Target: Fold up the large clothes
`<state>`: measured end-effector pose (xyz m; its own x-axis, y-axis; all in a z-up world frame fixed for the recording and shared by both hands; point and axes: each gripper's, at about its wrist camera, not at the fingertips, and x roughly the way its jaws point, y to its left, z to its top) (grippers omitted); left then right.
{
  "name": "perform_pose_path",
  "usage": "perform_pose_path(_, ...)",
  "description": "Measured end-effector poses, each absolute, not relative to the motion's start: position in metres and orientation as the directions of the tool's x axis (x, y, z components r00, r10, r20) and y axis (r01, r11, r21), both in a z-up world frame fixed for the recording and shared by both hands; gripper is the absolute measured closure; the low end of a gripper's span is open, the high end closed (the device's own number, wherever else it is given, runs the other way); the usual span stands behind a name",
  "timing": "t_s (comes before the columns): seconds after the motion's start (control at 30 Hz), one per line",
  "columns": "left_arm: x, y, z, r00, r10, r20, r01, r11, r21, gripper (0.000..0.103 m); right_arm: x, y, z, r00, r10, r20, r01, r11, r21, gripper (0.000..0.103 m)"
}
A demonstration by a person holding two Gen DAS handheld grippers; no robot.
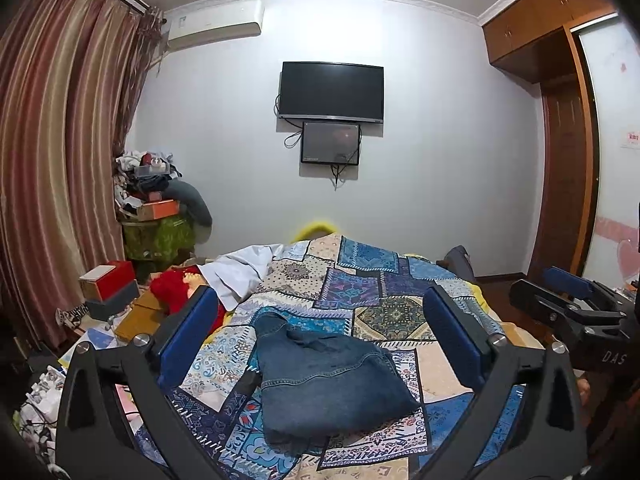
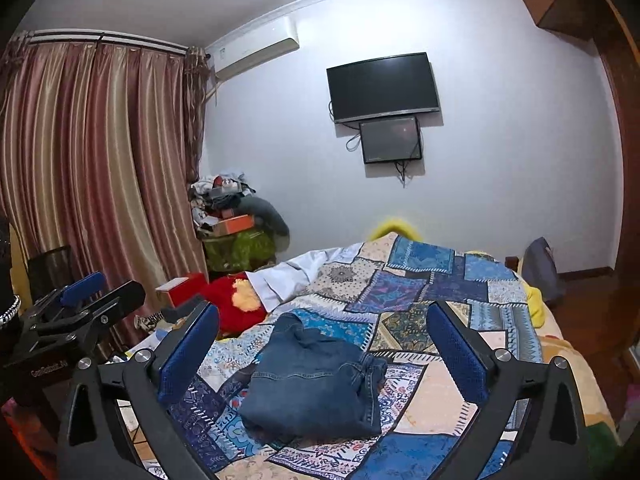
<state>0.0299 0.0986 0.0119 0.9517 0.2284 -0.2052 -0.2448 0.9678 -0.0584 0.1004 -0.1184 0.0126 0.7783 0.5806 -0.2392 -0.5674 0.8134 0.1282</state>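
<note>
One pair of jeans (image 1: 328, 384) lies folded on the bed (image 1: 400, 312); both my grippers, left gripper (image 1: 320, 344) and right gripper (image 2: 320, 352), hang released, nothing visibly left.

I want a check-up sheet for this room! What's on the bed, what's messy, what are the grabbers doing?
Surface: bed with patchwork quilt, mostly bare.
Job's things: folded denim garment lying on the quilt, between the fingers in view but untouched.
Clutter: white cloth and red fuzzy item at the quilt's left edge; pile of clothes and boxes in the corner.
Grippers: left gripper open, empty; right gripper open, empty.
Cables: cords dangling under the wall TV.
Surroundings: striped curtains, air conditioner, wooden wardrobe.
</note>
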Motion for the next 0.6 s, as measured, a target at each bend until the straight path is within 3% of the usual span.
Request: perform_pose_path(0.6,0.0366,0.1044,0.0069,0.950,0.218,-0.223,-0.238,0.969,-0.066,0.000,0.0962,-0.1195,0.0184,0.785,0.576,-0.227,-0.570,0.816,0.101,0.000)
